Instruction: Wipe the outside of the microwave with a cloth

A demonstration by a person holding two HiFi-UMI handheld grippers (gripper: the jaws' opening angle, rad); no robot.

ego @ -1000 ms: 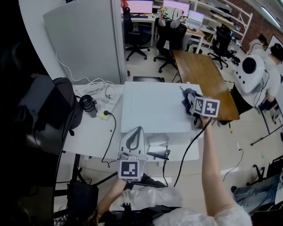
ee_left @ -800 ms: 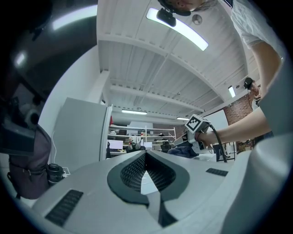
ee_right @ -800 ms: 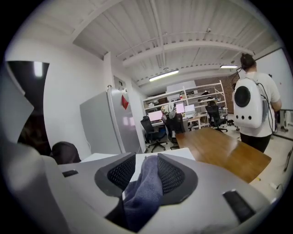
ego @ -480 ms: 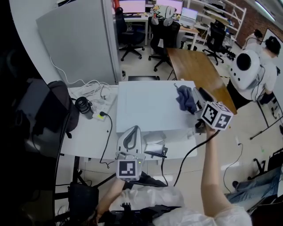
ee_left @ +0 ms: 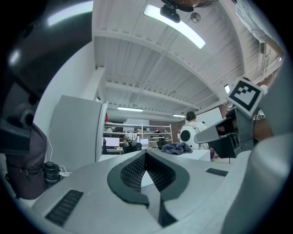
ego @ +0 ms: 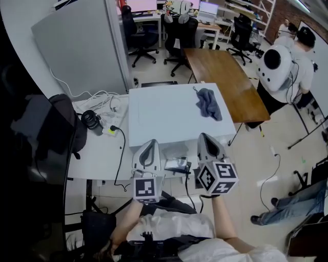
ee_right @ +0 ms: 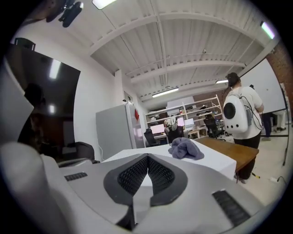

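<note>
The crumpled, soft grey-blue cloth lies loose on the smooth flat top of the white box-shaped microwave, well ahead of both sets of fingers, so the wiping looks paused or finished. The left gripper has its ribbed dark pads pressed together on nothing. The right gripper has just closed its jaws, also empty, so more wiping would call for reaching forward, spreading the fingers and pinching the cloth.

Open-plan office, part lab. Lit monitors on back desks, black swivel chairs, open metal shelving, grey partition, brick wall, ribbed white ceiling with strip lights.
</note>
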